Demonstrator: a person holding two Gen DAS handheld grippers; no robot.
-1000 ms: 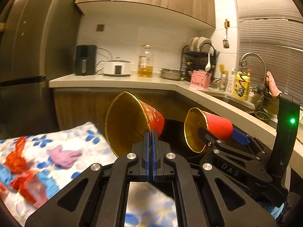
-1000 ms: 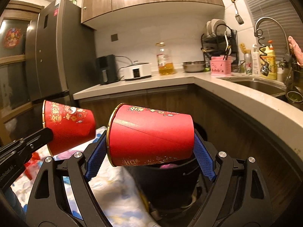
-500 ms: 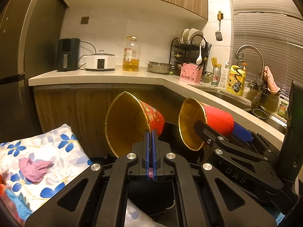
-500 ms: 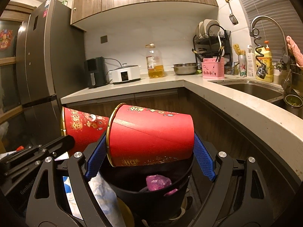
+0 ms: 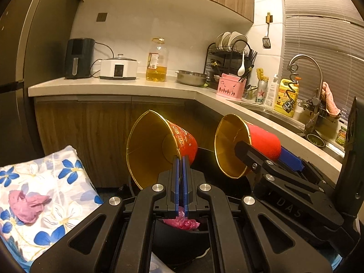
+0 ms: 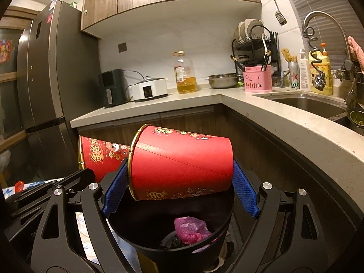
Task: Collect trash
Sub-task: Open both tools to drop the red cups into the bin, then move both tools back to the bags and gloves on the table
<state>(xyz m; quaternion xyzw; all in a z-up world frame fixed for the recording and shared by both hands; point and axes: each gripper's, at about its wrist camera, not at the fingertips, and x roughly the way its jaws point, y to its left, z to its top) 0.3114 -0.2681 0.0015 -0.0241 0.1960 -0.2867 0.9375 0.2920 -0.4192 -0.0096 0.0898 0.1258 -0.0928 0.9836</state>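
Note:
My left gripper is shut on the rim of a red paper cup with gold lining, held on its side above a black trash bin. My right gripper is shut on a second red paper cup, held sideways across its body over the same black bin. That cup and the right gripper also show in the left wrist view. Pink crumpled plastic lies inside the bin. The left cup appears at the left of the right wrist view.
A floral cloth with a pink crumpled tissue lies at the left. An L-shaped counter carries appliances, an oil bottle, a dish rack and a sink. A fridge stands at the left.
Both grippers have carried their cups to the right, away from the floral cloth, and now hold them over the black bin, whose inside with the pink plastic has come into view.

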